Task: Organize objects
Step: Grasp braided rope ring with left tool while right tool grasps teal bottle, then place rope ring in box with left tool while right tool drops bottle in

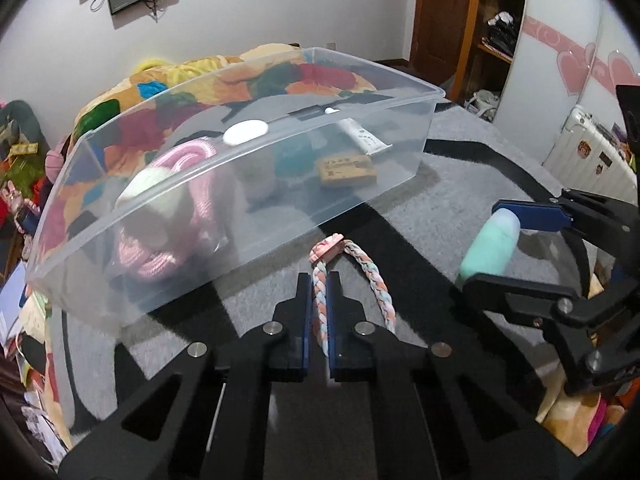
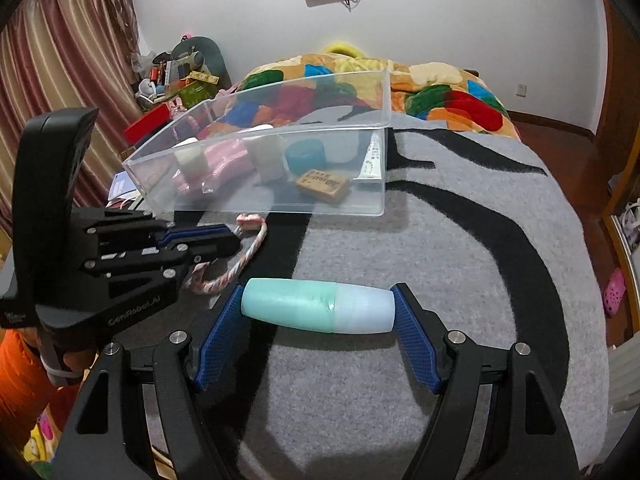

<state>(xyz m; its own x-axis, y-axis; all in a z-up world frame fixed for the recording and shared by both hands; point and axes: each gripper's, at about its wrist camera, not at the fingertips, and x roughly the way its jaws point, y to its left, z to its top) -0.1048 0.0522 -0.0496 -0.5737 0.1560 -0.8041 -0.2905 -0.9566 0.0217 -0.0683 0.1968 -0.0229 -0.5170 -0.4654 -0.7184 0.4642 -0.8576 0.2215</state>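
Note:
A clear plastic bin (image 1: 360, 192) (image 2: 376, 168) stands on the grey and black bedcover. It holds a pink rope bundle (image 1: 176, 224), a brown block (image 1: 346, 170) (image 2: 322, 186), a teal tub (image 2: 306, 156) and a white tube (image 1: 366, 136). My left gripper (image 1: 319, 280) (image 2: 236, 242) is shut on one strand of a pastel braided loop (image 1: 376, 280) (image 2: 236, 268) just in front of the bin. My right gripper (image 2: 318, 300) (image 1: 486, 244) is closed end to end on a mint and white bottle (image 2: 320, 306) (image 1: 490, 248), to the right of the loop.
A colourful patchwork quilt (image 2: 448, 92) lies bunched behind the bin. Cluttered items (image 2: 176, 76) and a curtain (image 2: 60, 60) are at the left. A wardrobe (image 1: 560, 80) and a white suitcase (image 1: 588, 156) stand at the right. Grey bedcover (image 2: 460, 260) stretches to the right of the bottle.

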